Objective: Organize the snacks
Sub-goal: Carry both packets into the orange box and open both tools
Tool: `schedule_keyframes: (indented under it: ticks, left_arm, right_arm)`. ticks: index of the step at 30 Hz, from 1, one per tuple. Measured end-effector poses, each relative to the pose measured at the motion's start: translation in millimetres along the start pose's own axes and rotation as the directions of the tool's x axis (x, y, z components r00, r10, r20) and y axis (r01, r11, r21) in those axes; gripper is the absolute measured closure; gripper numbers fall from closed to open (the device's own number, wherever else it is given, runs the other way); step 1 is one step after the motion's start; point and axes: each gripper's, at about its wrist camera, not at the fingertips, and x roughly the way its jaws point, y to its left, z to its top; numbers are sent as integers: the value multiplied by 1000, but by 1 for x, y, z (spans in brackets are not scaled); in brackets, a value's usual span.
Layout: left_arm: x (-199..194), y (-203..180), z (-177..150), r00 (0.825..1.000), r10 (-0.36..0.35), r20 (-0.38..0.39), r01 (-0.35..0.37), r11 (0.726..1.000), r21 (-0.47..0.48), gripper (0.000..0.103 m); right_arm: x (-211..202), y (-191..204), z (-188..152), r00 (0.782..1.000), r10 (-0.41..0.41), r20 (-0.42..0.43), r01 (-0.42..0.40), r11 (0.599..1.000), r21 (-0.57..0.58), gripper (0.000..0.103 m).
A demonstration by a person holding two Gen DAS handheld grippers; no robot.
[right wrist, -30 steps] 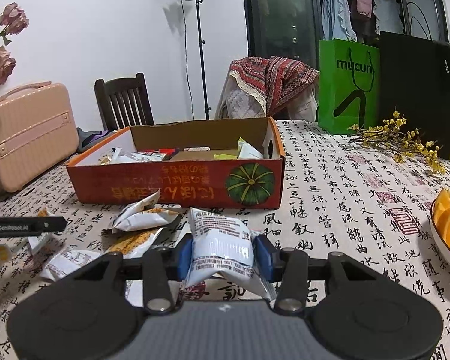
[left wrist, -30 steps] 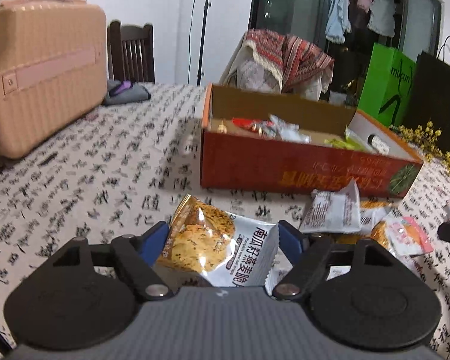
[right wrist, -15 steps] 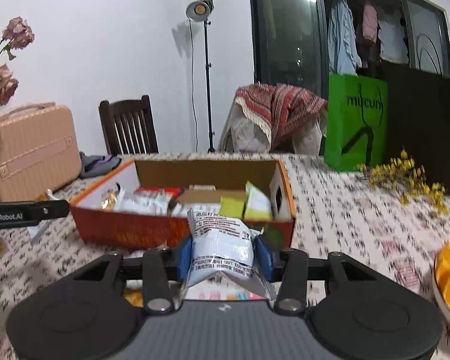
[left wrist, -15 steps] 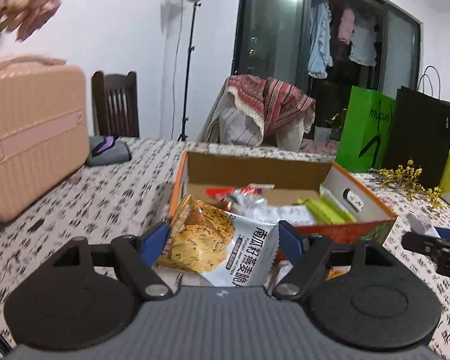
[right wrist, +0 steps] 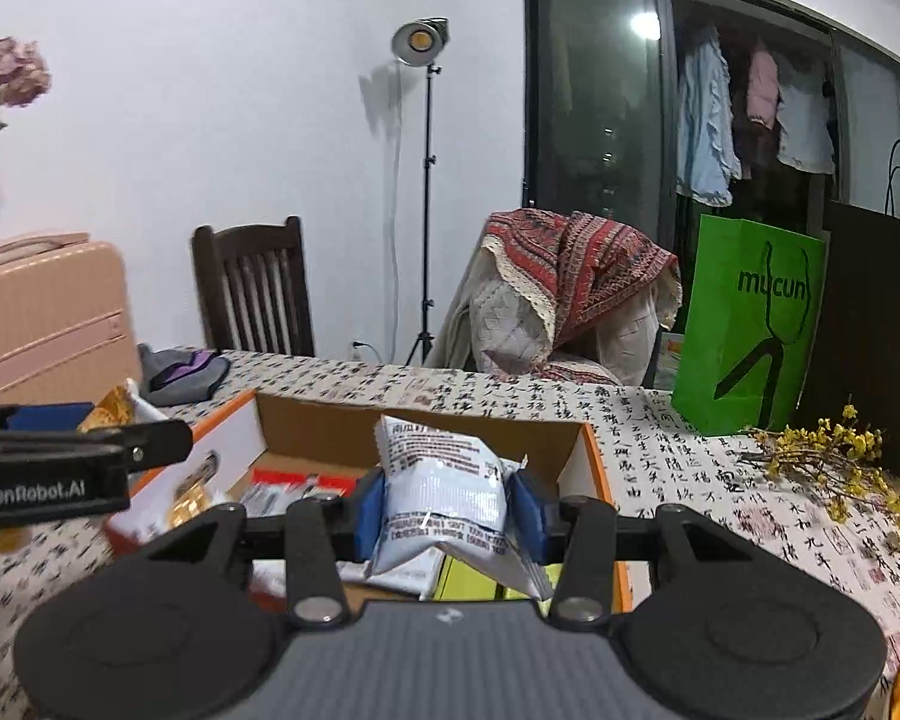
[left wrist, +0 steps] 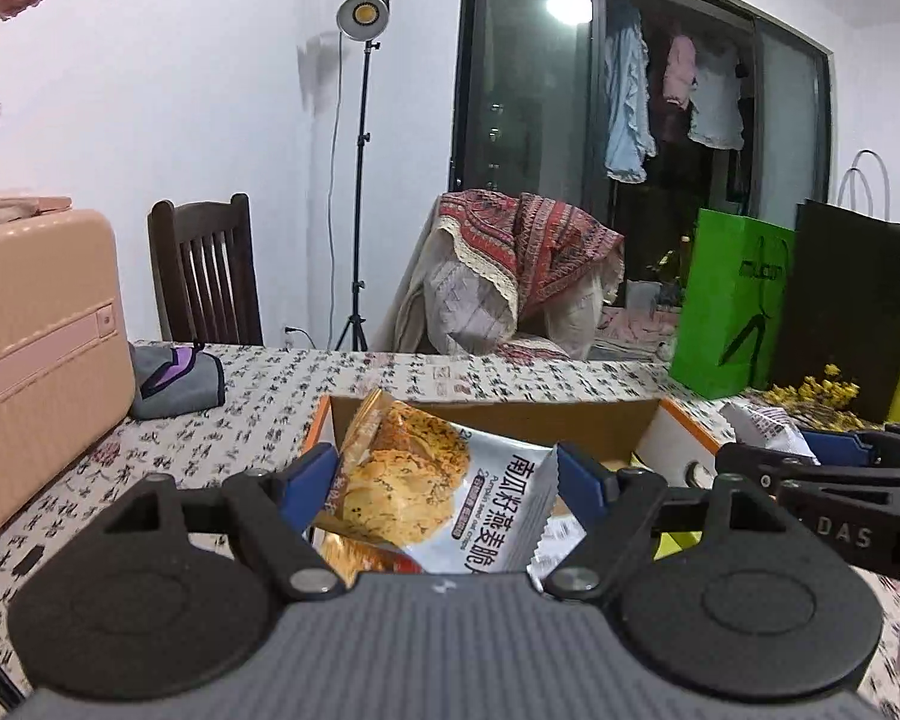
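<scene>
Both packets are being carried over the cardboard box (right wrist: 576, 450). The left hand-held gripper (left wrist: 447, 483) is clamped on the oat-crisp packet (left wrist: 426, 492), the right hand-held gripper (right wrist: 450, 504) on the white packet (right wrist: 444, 492). Next, probably lower and release inside.

Right gripper (right wrist: 447, 507) clamps a white snack packet (right wrist: 444, 498) between its blue pads (right wrist: 369, 507), packet upright, printed back facing camera. Directly ahead and below sits the open orange cardboard box (right wrist: 597, 480) with other wrappers inside. Left gripper (right wrist: 78, 450) pokes in from the left edge, holding a yellow-orange packet (right wrist: 111, 408). Ahead right on the worktop (right wrist: 660, 450): green bag (right wrist: 744, 324), yellow flower sprigs (right wrist: 840, 456). Far left: pink case (right wrist: 42, 318).
</scene>
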Motion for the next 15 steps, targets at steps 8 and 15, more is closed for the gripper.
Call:
schedule_keyframes:
  ticks: [8, 15]
  left_arm:
    - [55, 3, -10, 999, 40, -20, -40, 999, -5, 24]
    - [69, 4, -27, 1000, 15, 0, -15, 999, 47, 23]
  right_arm:
    - [50, -13, -14, 1000, -20, -15, 21, 997, 70, 59]
    - [66, -13, -30, 999, -4, -34, 6, 999, 49, 59]
